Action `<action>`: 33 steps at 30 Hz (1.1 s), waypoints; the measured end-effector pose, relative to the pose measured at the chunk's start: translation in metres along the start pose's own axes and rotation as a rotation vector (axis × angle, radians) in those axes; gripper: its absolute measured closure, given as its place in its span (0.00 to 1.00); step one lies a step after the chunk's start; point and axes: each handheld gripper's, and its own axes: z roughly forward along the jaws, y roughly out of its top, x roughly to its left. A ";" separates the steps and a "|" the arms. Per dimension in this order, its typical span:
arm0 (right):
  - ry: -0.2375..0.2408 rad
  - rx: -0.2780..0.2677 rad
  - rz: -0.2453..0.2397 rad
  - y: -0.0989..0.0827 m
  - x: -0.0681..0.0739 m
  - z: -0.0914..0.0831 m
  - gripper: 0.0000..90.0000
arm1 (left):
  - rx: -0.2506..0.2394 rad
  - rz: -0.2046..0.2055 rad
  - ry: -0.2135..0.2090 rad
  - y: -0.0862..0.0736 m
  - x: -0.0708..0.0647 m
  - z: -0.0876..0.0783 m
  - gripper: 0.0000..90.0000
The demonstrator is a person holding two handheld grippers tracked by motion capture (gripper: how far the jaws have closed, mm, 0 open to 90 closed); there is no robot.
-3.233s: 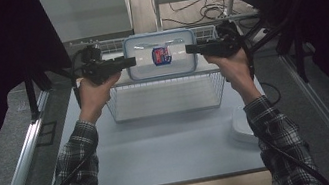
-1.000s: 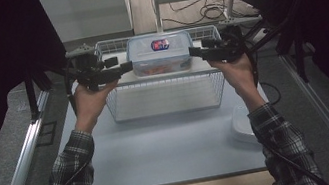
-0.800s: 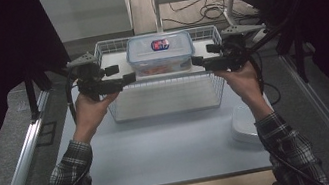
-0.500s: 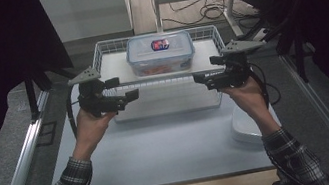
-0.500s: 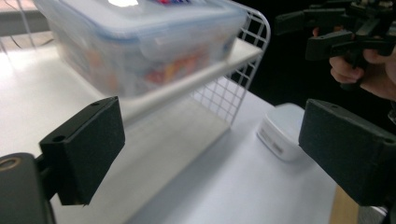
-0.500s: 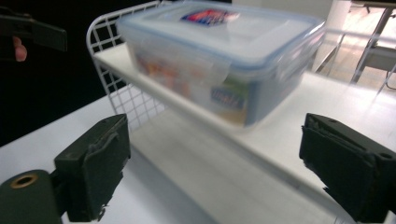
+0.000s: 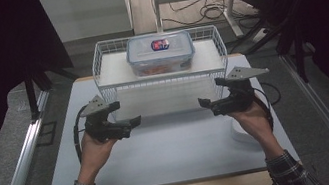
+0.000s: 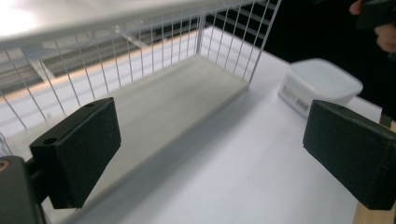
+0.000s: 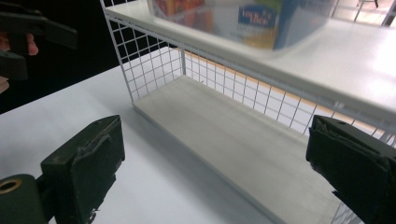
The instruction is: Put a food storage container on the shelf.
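Observation:
A clear lidded food container with blue clasps and a red-and-blue label stands on the top shelf of a white wire rack. The right gripper view has its blurred lower part at the top. My left gripper hangs low over the table in front of the rack's left end. My right gripper is in front of the right end. Both point inward at each other. Their jaws have just been opening and now stand wide, with nothing between them.
The rack's lower shelf is a bare pale board. A small white lidded tub sits on the white tabletop to the right of the rack, by my right hand. Metal rails run along both table sides.
Both grippers released the container on the rack's top shelf. They then drew back toward the person and sank in front of the rack, jaws opening wide.

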 end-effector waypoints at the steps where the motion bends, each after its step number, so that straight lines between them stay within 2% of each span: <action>1: -0.002 0.003 0.002 -0.002 0.000 0.001 0.05 | 0.002 0.008 0.013 -0.002 -0.001 0.001 0.04; 3: 0.008 0.037 -0.006 -0.008 0.002 0.003 0.05 | 0.006 0.015 0.012 -0.007 -0.004 0.002 0.04; 7: 0.022 0.049 0.001 -0.021 0.006 0.004 0.05 | 0.020 0.020 0.009 -0.020 -0.010 0.006 0.04; 11: 0.030 0.050 0.016 -0.038 0.008 0.004 0.05 | 0.035 0.010 0.008 -0.037 -0.012 0.011 0.03; 15: 0.021 0.035 0.049 -0.051 0.009 0.001 0.05 | 0.030 0.009 0.038 -0.054 -0.015 0.013 0.03; 19: 0.006 0.029 0.045 -0.062 0.013 0.000 0.05 | 0.024 0.006 0.051 -0.069 -0.019 0.014 0.03; 22: 0.013 0.052 0.029 -0.070 0.017 0.002 0.05 | 0.004 0.002 0.052 -0.078 -0.023 0.012 0.04; 26: 0.013 0.085 0.020 -0.083 0.022 0.005 0.05 | 0.006 0.019 0.068 -0.086 -0.028 0.011 0.05; 28: 0.008 0.092 0.022 -0.089 0.025 0.006 0.05 | 0.010 0.011 0.072 -0.091 -0.030 0.011 0.05; 31: 0.007 0.112 0.026 -0.099 0.028 0.007 0.05 | 0.034 -0.009 0.058 -0.098 -0.031 0.013 0.04; 33: 0.007 0.136 0.026 -0.106 0.030 0.009 0.05 | 0.059 -0.006 0.060 -0.102 -0.032 0.015 0.04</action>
